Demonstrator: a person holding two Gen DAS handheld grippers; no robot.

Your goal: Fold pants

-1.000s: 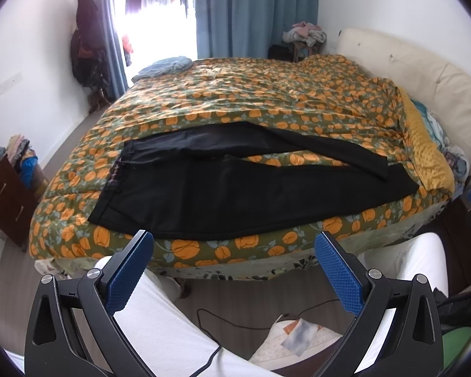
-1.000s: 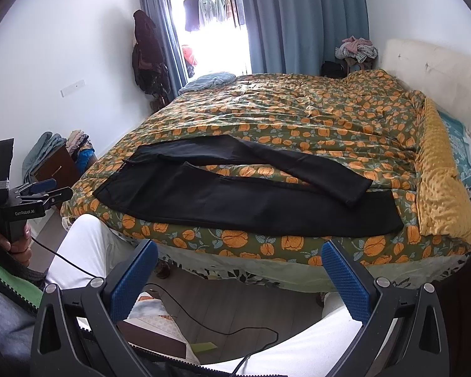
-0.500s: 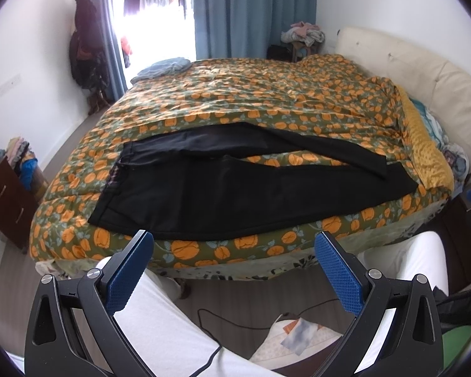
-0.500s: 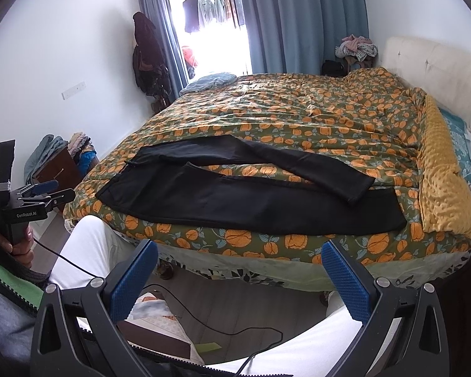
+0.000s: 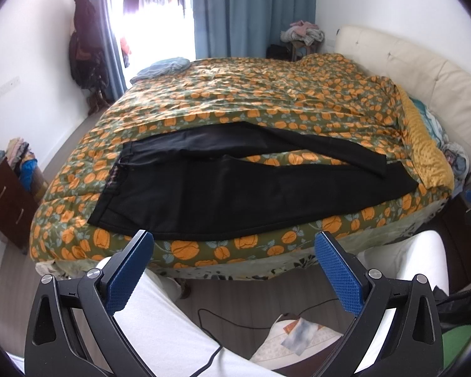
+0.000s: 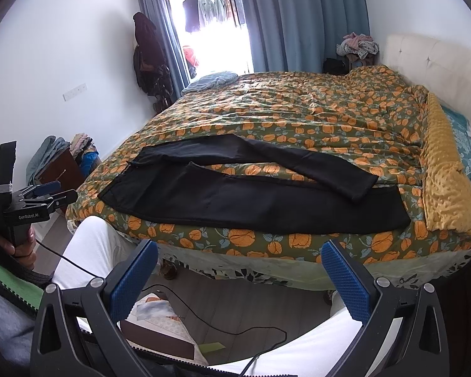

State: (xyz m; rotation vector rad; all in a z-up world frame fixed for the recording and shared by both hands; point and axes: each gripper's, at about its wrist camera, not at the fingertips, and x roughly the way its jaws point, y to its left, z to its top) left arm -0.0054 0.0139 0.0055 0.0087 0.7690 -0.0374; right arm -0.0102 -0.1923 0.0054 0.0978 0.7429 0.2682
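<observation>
Black pants (image 5: 235, 191) lie flat along the near edge of the bed, waistband at the left, the two legs spread apart and running to the right; they also show in the right wrist view (image 6: 251, 194). My left gripper (image 5: 235, 245) is open and empty, held below and in front of the bed edge, apart from the pants. My right gripper (image 6: 240, 257) is open and empty, also short of the bed edge. The left gripper appears from the side in the right wrist view (image 6: 44, 201).
The bed has an orange-patterned quilt (image 5: 267, 94), a yellow blanket (image 6: 449, 176) and cream headboard (image 5: 424, 72) at the right. A brown drawer unit (image 5: 6, 201) with clothes stands left. My white-trousered knees (image 5: 172, 330), a cable and a box lie below.
Both grippers have drifted slightly, so the bed and pants sit a little lower and closer in view. The pants have not moved.
</observation>
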